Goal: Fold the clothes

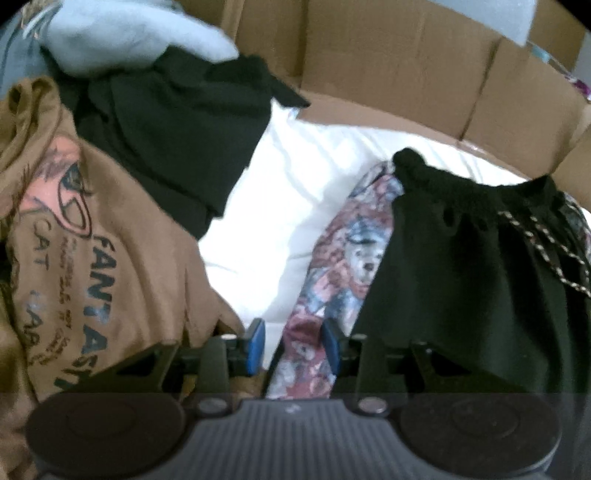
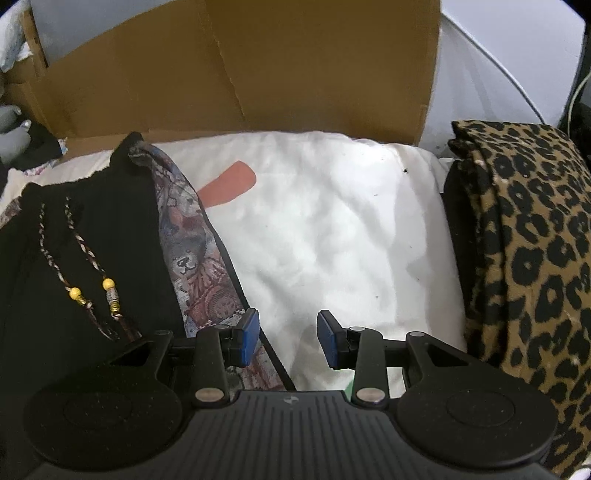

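Observation:
A black drawstring garment (image 1: 472, 266) with a bear-print patterned side (image 1: 347, 254) lies on a white sheet (image 1: 291, 192). My left gripper (image 1: 295, 345) is open, low over the patterned edge, its blue pads either side of it. In the right wrist view the same black garment (image 2: 92, 243) with beaded cords (image 2: 92, 288) lies at left, its patterned edge (image 2: 192, 243) beside my open right gripper (image 2: 288, 338), which hovers over the white sheet (image 2: 332, 229) and holds nothing.
A brown printed T-shirt (image 1: 92, 258), a dark garment (image 1: 177, 129) and a light blue one (image 1: 129, 33) are heaped at left. Cardboard walls (image 1: 388, 62) (image 2: 258, 74) stand behind. A folded leopard-print garment (image 2: 535, 240) lies at right.

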`<state>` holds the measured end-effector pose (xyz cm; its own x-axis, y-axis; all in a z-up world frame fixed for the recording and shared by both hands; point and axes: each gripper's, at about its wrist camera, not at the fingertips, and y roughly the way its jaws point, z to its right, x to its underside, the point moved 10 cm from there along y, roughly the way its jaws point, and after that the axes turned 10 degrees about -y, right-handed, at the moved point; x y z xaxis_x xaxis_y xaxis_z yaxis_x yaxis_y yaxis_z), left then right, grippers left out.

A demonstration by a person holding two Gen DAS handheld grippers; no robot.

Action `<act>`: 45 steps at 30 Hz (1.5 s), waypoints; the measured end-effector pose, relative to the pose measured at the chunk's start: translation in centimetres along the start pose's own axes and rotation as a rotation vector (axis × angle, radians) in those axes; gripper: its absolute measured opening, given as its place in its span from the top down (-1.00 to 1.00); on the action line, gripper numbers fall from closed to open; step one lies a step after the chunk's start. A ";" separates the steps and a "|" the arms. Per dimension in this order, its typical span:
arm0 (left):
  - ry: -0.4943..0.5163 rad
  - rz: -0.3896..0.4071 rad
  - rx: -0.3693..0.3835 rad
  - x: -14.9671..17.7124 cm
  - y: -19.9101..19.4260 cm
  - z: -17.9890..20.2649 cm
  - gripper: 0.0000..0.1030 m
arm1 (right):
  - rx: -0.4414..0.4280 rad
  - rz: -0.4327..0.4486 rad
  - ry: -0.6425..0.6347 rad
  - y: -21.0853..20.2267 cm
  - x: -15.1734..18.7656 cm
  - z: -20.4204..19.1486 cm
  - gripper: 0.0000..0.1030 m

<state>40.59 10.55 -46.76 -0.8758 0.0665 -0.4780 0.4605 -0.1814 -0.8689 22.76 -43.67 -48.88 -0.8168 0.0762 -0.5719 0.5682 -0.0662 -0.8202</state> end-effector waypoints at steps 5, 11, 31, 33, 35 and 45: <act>-0.026 -0.048 0.027 0.9 1.4 -0.2 0.30 | -0.057 -0.079 0.008 1.7 0.6 -0.9 0.19; 0.022 -0.065 0.021 1.1 1.3 0.3 0.86 | -0.062 -0.118 -0.053 1.9 1.0 -2.0 0.49; 0.060 0.068 -0.016 -0.4 -0.3 0.3 0.56 | -0.026 -0.038 -0.066 0.2 -0.8 -1.8 0.66; 0.039 0.086 -0.002 -1.3 -0.4 0.7 0.52 | -0.034 -0.009 -0.049 0.0 -1.7 -1.8 0.32; 0.029 0.099 0.011 -2.1 -0.3 1.2 0.52 | -0.047 0.009 -0.046 0.2 -2.6 -2.0 0.32; 0.126 0.038 0.020 -3.4 2.9 3.7 0.49 | -0.084 0.018 -0.119 2.7 -6.1 -4.9 0.32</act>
<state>44.37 6.21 -47.21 -0.8323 0.1815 -0.5238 0.4888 -0.2053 -0.8479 29.77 -39.40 -47.65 -0.8095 -0.0433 -0.5856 0.5854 0.0174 -0.8105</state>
